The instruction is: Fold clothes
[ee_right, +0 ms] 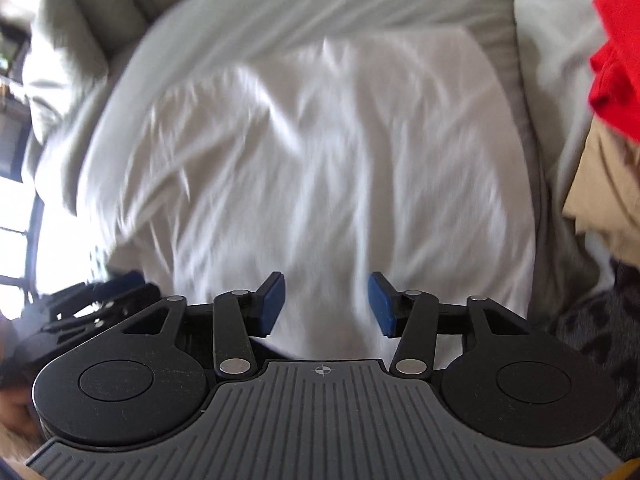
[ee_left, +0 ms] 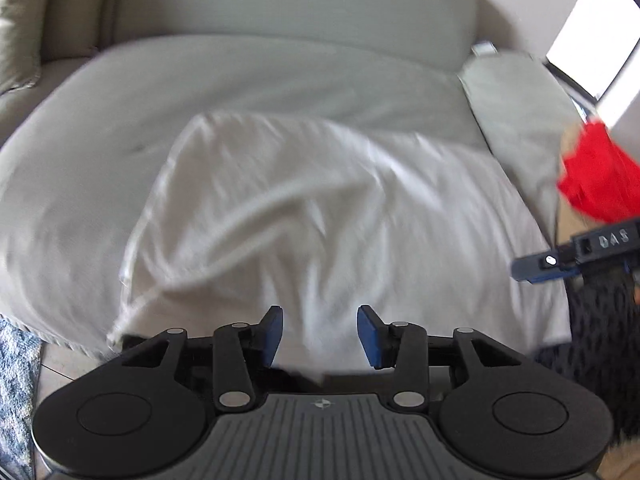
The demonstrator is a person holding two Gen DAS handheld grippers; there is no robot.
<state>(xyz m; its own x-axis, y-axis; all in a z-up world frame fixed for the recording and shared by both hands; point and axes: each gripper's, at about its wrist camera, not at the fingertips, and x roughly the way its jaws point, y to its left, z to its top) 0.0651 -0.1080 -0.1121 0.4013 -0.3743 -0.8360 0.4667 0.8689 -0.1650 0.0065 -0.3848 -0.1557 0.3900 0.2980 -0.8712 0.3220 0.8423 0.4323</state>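
Left wrist view: my left jaws [ee_left: 320, 334] stand spread, nothing pinched, above the near edge of the white garment [ee_left: 320, 208] lying wrinkled on the sofa cushion [ee_left: 80, 152]. Right wrist view: my right jaws [ee_right: 326, 304] also spread, empty, over the same garment; red cloth [ee_right: 616, 52] lies well apart at right.

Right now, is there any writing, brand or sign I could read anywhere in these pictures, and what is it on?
"DAS", as far as the blur allows: white letters on the black body of the right hand-held gripper, at the right edge of the left wrist view.
A small crosshair sign, no letters: on the grey ribbed plate of each hand-held gripper.
White garment, red cloth, tan cloth: no writing visible.
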